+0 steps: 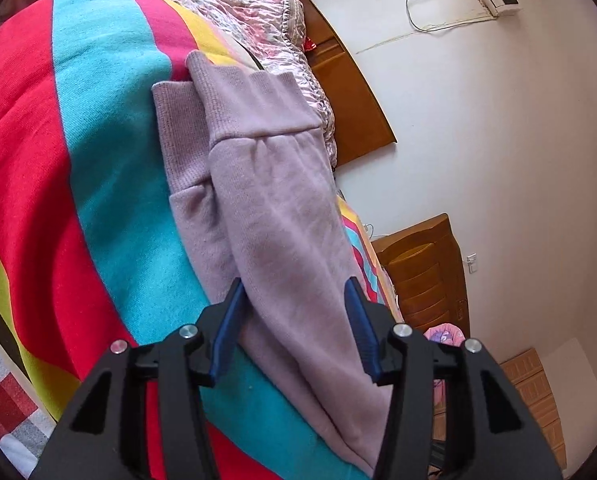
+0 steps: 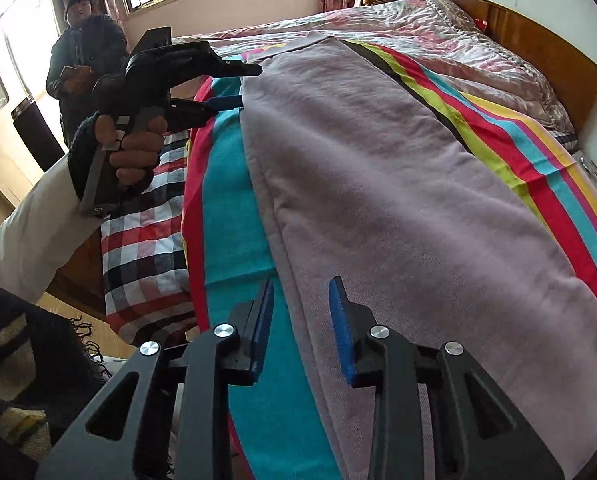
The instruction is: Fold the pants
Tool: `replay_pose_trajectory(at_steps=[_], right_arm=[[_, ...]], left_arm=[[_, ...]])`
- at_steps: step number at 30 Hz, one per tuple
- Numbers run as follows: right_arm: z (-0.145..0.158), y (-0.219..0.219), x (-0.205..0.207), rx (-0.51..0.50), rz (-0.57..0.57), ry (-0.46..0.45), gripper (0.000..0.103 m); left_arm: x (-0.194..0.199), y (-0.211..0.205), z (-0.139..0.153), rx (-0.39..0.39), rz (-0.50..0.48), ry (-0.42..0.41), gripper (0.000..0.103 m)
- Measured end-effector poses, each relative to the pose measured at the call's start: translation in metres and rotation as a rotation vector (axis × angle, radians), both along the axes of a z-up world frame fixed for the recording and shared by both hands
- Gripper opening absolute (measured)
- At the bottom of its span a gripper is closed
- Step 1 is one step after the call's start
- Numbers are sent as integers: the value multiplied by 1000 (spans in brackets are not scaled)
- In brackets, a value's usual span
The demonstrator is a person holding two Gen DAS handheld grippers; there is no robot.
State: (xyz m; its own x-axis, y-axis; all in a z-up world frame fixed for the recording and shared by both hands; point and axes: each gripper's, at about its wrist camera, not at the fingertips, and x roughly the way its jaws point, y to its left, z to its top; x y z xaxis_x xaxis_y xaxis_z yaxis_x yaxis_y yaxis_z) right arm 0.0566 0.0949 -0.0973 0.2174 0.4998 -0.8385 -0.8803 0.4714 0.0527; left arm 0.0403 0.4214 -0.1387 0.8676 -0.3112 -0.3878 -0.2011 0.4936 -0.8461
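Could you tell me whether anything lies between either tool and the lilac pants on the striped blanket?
Nothing visible does. The left tool stands open over one pant leg of the pants, and the right tool is open over their near edge. Only the striped blanket lies beneath.

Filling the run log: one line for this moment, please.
stage: pants lie folded lengthwise on striped blanket | left gripper: open, straddling pants edge | right gripper: open over pants edge | held: nothing
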Motion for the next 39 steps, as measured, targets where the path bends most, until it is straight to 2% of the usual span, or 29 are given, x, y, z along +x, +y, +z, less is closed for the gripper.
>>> replay_pose_trajectory(at_steps=[4,5,7,9,11,13,16,20,22,25,28,31,33,34,35,36,37,38,39], right_arm=[[-12,-3,0,-21,15,-18,27],[-12,-5,2,-14,13,-5,27],[-10,-7,6,3,12,33,26],[-10,-6,6,-16,23,6,22],[-11,-5,3,-20,38,-22,21],[-10,-3,2,-36,40,-58,12],[-2,-7,4,-18,38,-56,5],[31,-18,1,42,45,-75,5],[39,-22,-7,43,65,-75,5],[22,-19,-13,18,74,-45,5],[-8,-9,-17,-42,76,-40,5],[-7,-16,-13,-6,54,-2,5],[-7,-17,-14,-1,53,1,9],[-6,-20,-13,22,48,13,14],[-2,-24,-12,51,49,36,17],[4,-30,-12,88,53,61,22],[12,-39,-9,132,54,75,30],[22,-51,-5,178,44,75,38],[32,-65,2,216,20,60,55]], left_arm=[[9,-3,2,33,6,31,40],[13,-3,3,40,10,42,36],[18,-4,6,42,14,54,34],[21,-4,9,51,16,65,32],[25,-3,9,61,21,84,23],[27,-2,9,61,25,102,16],[28,-3,19,92,26,104,10],[23,-10,47,153,24,76,8],[23,-12,50,181,18,98,8],[22,-8,25,172,23,180,9],[15,-3,6,121,38,161,8],[16,-5,7,139,46,175,9],[15,-7,11,162,55,192,11],[12,-7,13,171,71,202,14],[10,-9,18,202,96,223,19],[6,-12,27,275,151,270,29],[2,-17,39,369,221,308,53],[-2,-23,55,450,270,305,62],[-2,-32,70,503,269,270,62]])
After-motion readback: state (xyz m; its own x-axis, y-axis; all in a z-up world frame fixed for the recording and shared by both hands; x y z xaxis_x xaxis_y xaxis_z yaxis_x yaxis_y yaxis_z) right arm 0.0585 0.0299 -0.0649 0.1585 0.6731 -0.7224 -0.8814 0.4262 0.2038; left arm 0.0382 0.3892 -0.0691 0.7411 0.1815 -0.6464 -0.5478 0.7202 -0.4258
